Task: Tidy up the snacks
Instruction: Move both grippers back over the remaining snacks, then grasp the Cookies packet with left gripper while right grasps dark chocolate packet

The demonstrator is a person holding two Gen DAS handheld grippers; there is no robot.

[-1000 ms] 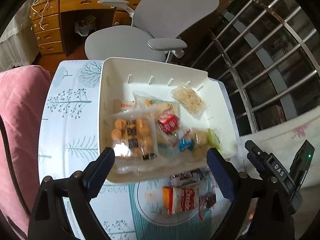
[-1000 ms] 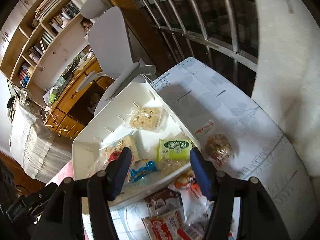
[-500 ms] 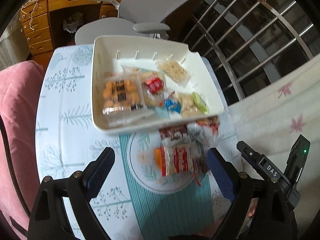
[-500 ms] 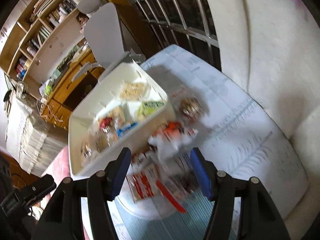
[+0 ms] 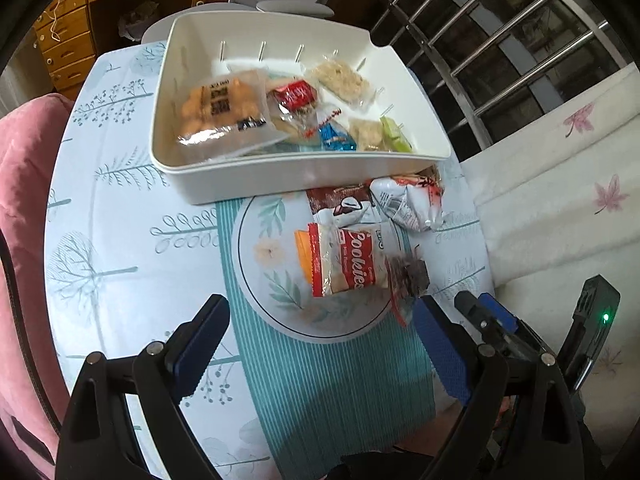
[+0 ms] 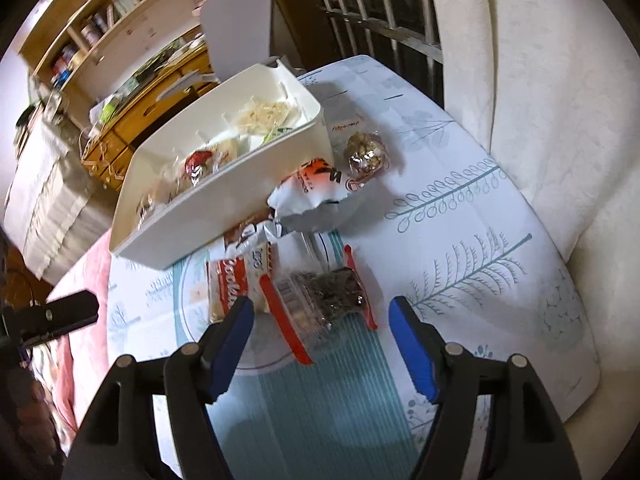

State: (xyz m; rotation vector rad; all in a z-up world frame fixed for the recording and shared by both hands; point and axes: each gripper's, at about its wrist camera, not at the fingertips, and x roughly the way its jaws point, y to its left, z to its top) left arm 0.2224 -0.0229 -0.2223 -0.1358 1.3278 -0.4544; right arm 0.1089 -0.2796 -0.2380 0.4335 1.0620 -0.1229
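A white bin [image 5: 320, 172] [image 6: 224, 208] holds several wrapped snacks. In front of it loose snacks lie on the table: a red cookies pack [image 5: 348, 260] [image 6: 236, 284], a dark snack in clear wrap with red ends [image 5: 408, 272] [image 6: 324, 292], a white and orange bag [image 5: 412, 200] [image 6: 316, 192], a brown pack [image 5: 340, 200] and a round foil-wrapped snack [image 6: 366, 154]. My left gripper [image 5: 320, 344] is open and empty, short of the cookies pack. My right gripper [image 6: 320, 340] is open and empty, just short of the dark snack.
The table [image 5: 120, 240] has a tree-print cloth with a teal striped middle. A pink cushion [image 5: 20, 200] lies at the left, white bedding [image 5: 560, 200] at the right. A grey office chair [image 6: 236, 20] and wooden desk [image 5: 68, 32] stand behind the bin.
Both grippers have pulled back from over the bin toward the near side of the table. The loose snacks now lie in front of them. Both stay open.
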